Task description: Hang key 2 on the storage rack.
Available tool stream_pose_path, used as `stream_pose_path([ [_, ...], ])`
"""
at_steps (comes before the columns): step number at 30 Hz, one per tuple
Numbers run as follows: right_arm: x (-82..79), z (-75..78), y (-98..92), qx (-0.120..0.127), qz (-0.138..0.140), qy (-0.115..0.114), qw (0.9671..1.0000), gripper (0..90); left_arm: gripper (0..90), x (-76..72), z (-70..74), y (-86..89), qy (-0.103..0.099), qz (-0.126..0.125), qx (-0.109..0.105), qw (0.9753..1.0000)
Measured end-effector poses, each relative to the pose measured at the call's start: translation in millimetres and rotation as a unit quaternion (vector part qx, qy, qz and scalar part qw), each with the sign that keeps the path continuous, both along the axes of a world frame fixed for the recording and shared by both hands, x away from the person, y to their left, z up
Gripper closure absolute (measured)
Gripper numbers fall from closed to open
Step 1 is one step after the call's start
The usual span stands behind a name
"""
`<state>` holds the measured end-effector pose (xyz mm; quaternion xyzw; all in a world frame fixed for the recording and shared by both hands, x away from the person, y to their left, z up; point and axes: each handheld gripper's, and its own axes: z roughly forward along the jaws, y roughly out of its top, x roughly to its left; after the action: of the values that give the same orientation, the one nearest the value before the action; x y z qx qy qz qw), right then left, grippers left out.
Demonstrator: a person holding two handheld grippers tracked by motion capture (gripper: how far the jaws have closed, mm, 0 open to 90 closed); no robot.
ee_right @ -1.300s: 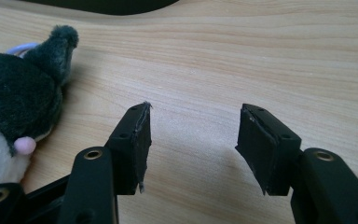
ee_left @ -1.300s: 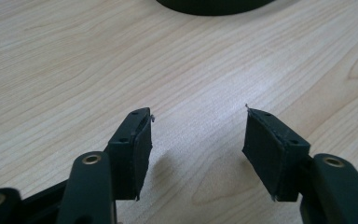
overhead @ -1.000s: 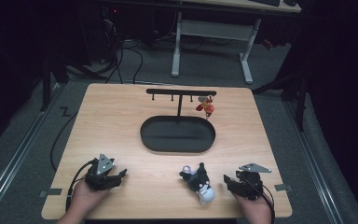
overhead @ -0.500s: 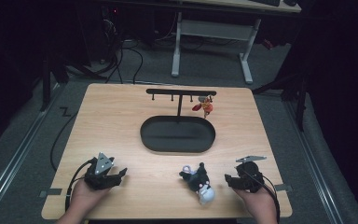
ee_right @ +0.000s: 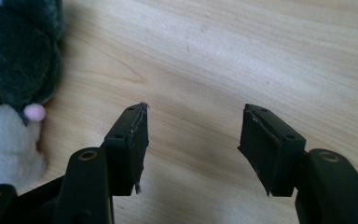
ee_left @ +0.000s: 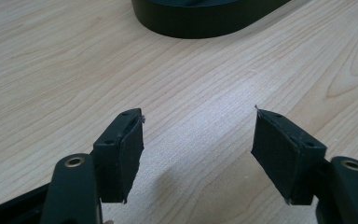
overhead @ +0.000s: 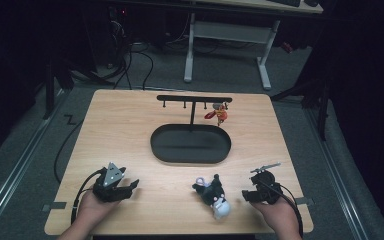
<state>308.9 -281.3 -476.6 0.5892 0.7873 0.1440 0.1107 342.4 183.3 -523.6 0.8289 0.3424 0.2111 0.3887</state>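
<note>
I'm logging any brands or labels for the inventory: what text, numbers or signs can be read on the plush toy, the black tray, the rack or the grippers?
None: no readable text, number or sign on the plush toy, black tray, rack, hanging red charm, left gripper or right gripper.

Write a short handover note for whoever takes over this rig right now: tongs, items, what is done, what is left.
Left tongs: open, holding nothing, low over the table at its near left.
Right tongs: open, holding nothing, just right of the plush toy, not touching it.
Plush toy: lying on the table near the front edge.
Rack: one small red charm hangs at its right end; other pegs bare.
Tray: nothing visible in it.
Done: one charm hung.
Left, probably: grasp the plush toy and hang it on the rack.
</note>
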Motion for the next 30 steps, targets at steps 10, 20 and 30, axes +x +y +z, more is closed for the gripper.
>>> stream_pose_path([
  [10, -3.7, 6.3, 2.4, -0.025, 0.014, 0.030, 0.9991, 41.3, 33.7, -0.6, 0.3, 0.4, 0.004, -0.004, 0.002, 1.0000],
  [20, -5.4, 18.4, 15.2, -0.047, 0.040, 0.061, 0.9963, 39.3, 33.5, -4.2, -0.1, -1.1, 0.003, -0.010, 0.010, 0.9999],
  [30, -3.3, 44.7, 34.1, -0.032, 0.059, 0.060, 0.9960, 35.3, 33.4, -2.3, -0.1, -1.2, 0.005, -0.012, 0.006, 0.9999],
])
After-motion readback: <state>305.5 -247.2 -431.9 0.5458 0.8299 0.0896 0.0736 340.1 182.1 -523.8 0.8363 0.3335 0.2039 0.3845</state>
